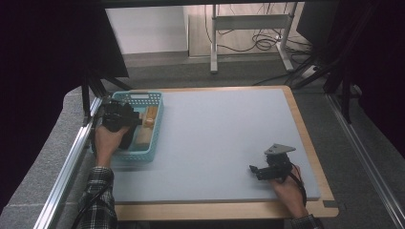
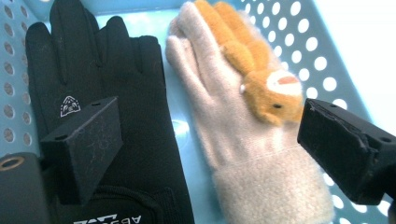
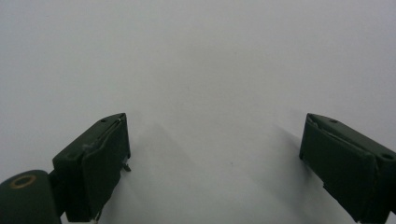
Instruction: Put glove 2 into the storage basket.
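Left hand [image 1: 106, 140]: entered from the bottom left in a plaid sleeve [image 1: 98, 198], forearm angled up toward the table's far left corner. It held the left gripper [image 1: 125, 116] over the teal basket [image 1: 157, 125], pointing into it. Jaws stood wide apart with nothing between the pads.

Basket contents, seen in the left gripper view: a black glove [image 2: 116, 107] and a beige woolly glove [image 2: 243, 144] lay flat side by side on the basket floor, touching or nearly so along their inner edges. The beige glove bore an orange plush animal [image 2: 266, 88] on its back. Perforated walls closed in on both sides, leaving little room beside either glove.

Right hand [image 1: 289, 188]: rested near the table's front right, holding the right gripper [image 1: 254, 170] low over the grey mat [image 1: 219, 133], pointing left. Jaws wide apart, empty.

Open room: the mat between basket and right gripper lay bare; the wooden table edge [image 1: 305, 138] bordered it at right and front.
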### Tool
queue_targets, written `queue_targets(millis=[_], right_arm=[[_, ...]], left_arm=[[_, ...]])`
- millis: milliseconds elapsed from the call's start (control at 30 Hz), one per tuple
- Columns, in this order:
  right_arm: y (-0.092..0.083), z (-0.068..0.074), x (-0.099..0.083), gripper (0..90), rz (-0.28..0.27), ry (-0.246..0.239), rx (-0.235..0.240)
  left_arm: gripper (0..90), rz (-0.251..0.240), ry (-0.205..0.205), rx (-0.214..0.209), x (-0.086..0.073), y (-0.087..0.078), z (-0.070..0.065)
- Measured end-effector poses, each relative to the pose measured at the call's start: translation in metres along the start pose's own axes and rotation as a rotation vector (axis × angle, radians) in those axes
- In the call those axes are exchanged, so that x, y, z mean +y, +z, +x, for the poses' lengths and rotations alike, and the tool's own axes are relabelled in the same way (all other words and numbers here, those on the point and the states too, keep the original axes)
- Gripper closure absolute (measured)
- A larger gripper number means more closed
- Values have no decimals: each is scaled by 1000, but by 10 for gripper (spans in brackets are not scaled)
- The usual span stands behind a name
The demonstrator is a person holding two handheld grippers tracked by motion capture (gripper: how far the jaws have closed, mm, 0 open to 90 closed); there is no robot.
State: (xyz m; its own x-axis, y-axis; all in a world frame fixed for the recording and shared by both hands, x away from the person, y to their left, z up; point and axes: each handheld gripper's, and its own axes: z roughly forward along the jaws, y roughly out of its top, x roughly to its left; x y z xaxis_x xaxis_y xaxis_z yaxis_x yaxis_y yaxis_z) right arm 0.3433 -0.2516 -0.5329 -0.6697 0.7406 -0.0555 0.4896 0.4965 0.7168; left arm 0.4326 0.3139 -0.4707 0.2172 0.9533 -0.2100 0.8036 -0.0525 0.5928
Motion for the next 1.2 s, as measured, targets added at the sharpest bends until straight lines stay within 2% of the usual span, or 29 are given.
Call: queue_targets(millis=[333,533,700,1200], right_arm=[[0,0,0,80,0,0,0],[0,0,0,80,0,-1,0],[0,0,0,81,0,0,0],[0,0,0,81,0,-1,0]], left_arm=[[60,-35,16,-24,-1,-11,-6],[51,-43,48,-29,-2,-15,-13],[43,-72,78,-67,-4,-18,-24],[19,-71,187,-142,-13,-9,-67]])
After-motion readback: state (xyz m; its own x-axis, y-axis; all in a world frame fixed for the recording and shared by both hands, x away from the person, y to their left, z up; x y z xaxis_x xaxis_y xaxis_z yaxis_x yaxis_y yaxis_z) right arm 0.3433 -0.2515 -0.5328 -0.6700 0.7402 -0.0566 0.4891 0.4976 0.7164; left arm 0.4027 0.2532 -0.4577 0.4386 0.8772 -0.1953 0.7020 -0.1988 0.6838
